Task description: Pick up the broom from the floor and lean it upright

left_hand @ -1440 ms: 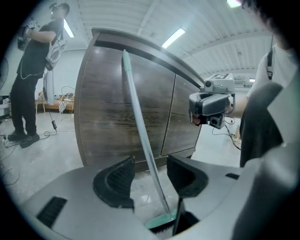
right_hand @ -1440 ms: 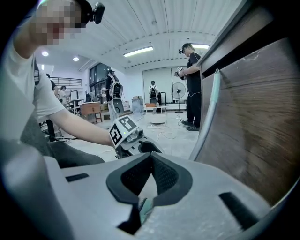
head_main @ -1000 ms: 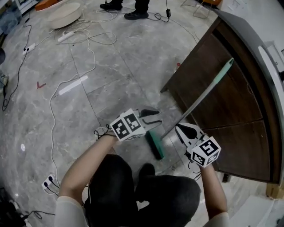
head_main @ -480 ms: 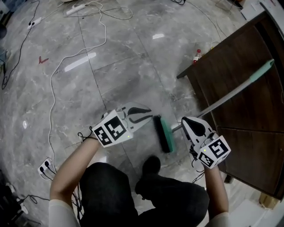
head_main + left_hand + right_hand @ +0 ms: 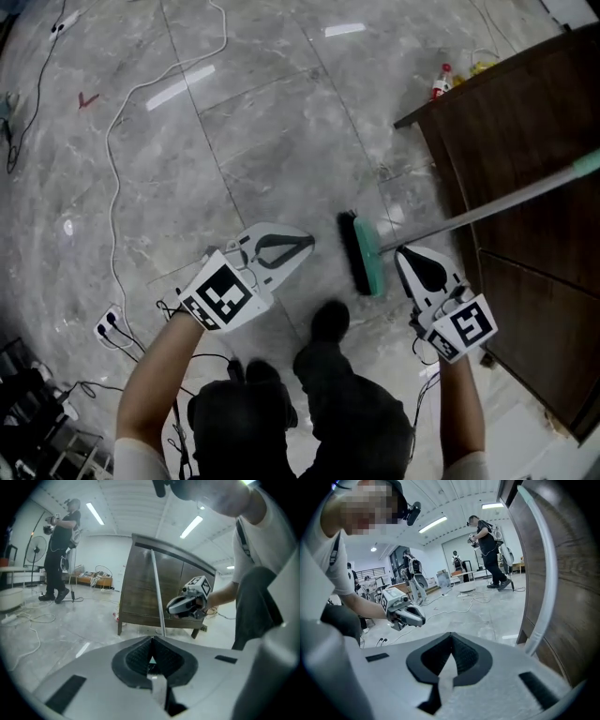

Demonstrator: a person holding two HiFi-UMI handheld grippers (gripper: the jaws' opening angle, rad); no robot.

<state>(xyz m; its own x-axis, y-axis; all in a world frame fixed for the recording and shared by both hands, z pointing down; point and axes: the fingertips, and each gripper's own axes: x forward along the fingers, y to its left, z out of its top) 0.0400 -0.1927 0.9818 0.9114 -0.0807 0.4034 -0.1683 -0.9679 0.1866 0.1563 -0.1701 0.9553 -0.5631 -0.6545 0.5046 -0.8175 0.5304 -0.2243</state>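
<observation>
Left tongs (image 5: 305, 245), just closed on nothing, and right tongs (image 5: 408, 255), also together and empty, flank the broom (image 5: 362, 255) leaning on the cabinet (image 5: 525, 131).

Broom (image 5: 362, 255): green head on the floor, handle slanted up-right across the dark cabinet (image 5: 506, 112).
Left gripper (image 5: 306, 244): left of the broom head, apart from it; fingers had just closed, nothing between.
Right gripper (image 5: 405, 253): just beside the handle's low end, fingers together.
Floor (image 5: 281, 122): grey marble, white cable (image 5: 111, 155) trailing.
</observation>
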